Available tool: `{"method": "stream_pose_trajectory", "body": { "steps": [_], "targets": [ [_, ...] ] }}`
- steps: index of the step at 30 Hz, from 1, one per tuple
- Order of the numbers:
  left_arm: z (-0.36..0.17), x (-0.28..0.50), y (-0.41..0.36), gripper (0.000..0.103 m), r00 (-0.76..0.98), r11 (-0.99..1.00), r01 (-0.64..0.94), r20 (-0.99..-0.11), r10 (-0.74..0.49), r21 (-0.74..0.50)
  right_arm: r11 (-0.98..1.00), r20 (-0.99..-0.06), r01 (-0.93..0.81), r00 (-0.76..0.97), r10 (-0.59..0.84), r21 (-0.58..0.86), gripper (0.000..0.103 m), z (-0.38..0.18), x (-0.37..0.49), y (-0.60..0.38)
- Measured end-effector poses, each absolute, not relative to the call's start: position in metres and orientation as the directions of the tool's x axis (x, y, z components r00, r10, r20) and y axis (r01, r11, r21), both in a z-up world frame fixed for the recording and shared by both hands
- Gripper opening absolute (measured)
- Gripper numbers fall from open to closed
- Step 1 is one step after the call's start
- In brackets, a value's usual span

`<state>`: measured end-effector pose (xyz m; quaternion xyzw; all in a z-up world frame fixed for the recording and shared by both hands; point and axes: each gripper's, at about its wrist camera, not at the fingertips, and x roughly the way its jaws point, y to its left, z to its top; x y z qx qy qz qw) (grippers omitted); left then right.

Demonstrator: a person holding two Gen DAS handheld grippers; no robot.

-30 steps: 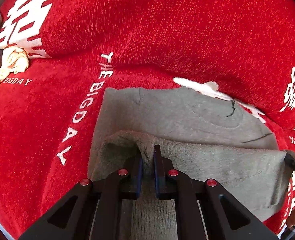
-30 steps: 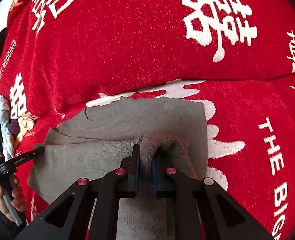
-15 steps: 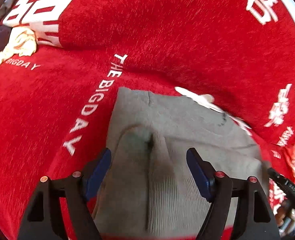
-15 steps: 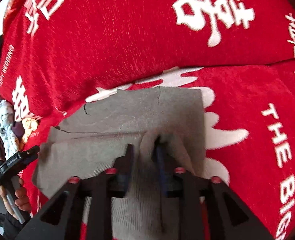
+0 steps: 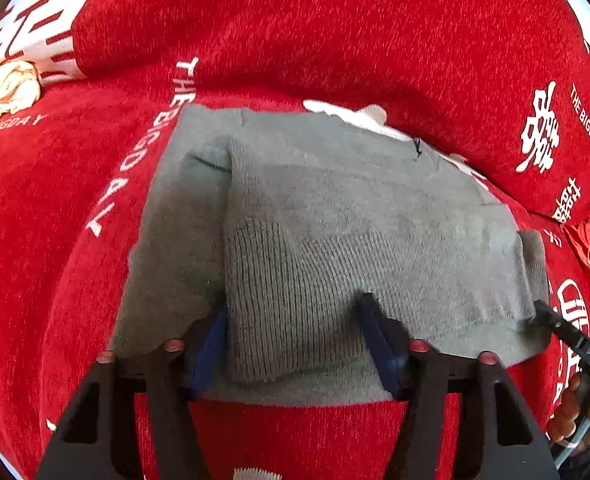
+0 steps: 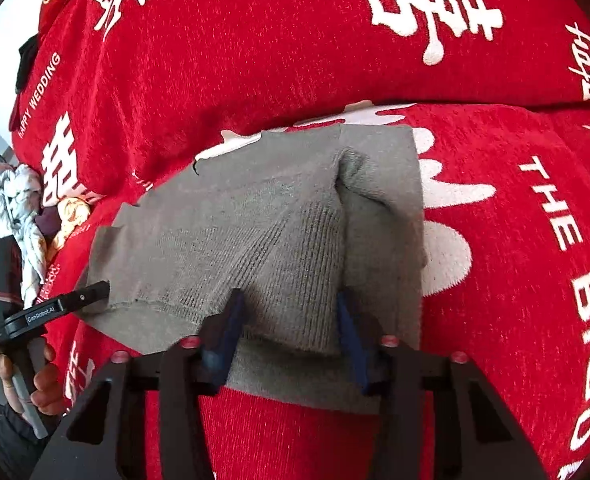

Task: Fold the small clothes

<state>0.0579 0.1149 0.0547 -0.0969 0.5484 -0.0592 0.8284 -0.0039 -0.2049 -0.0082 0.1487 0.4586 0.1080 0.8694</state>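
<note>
A small grey knit garment (image 5: 335,232) lies folded on the red cover (image 5: 335,40), its ribbed hem laid over the upper part. It also shows in the right wrist view (image 6: 279,232). My left gripper (image 5: 295,336) is open, its jaws spread over the garment's near left edge, holding nothing. My right gripper (image 6: 289,332) is open over the near right edge, holding nothing. The left gripper's tip shows in the right wrist view (image 6: 83,298), and the right gripper's tip in the left wrist view (image 5: 551,320).
The red cover (image 6: 255,60) bears white characters and lettering and rises in a hump behind the garment. A pile of other clothes (image 6: 11,216) lies at the far left; a cream piece (image 5: 11,84) shows in the left wrist view.
Both grippers were shut on the garment's hem; they have opened and let it go, then drawn back toward me. The hem now lies flat on the garment.
</note>
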Motion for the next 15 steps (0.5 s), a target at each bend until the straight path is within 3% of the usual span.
{"method": "stream_pose_trajectory", "body": {
  "steps": [1,2,3,15],
  "targets": [
    [0.057,0.058,0.115,0.039,0.392,0.972,-0.004,-0.895,-0.213,-0.233,0.929,-0.767,-0.060,0.546,0.337,0.366,0.027,-0.009,-0.001,-0.203],
    [0.059,0.058,0.116,0.021,0.390,0.970,0.000,-0.894,-0.223,-0.242,0.928,-0.771,-0.060,0.539,0.341,0.368,0.017,-0.010,0.001,-0.203],
    [0.061,0.058,0.118,0.011,0.383,0.967,0.006,-0.893,-0.236,-0.253,0.928,-0.770,-0.061,0.540,0.340,0.367,0.013,-0.010,0.001,-0.202],
    [0.094,0.109,0.123,0.011,0.452,0.956,-0.017,-0.855,-0.255,-0.294,0.859,-0.632,-0.067,0.649,0.424,0.507,0.012,0.046,0.042,-0.219]
  ]
}}
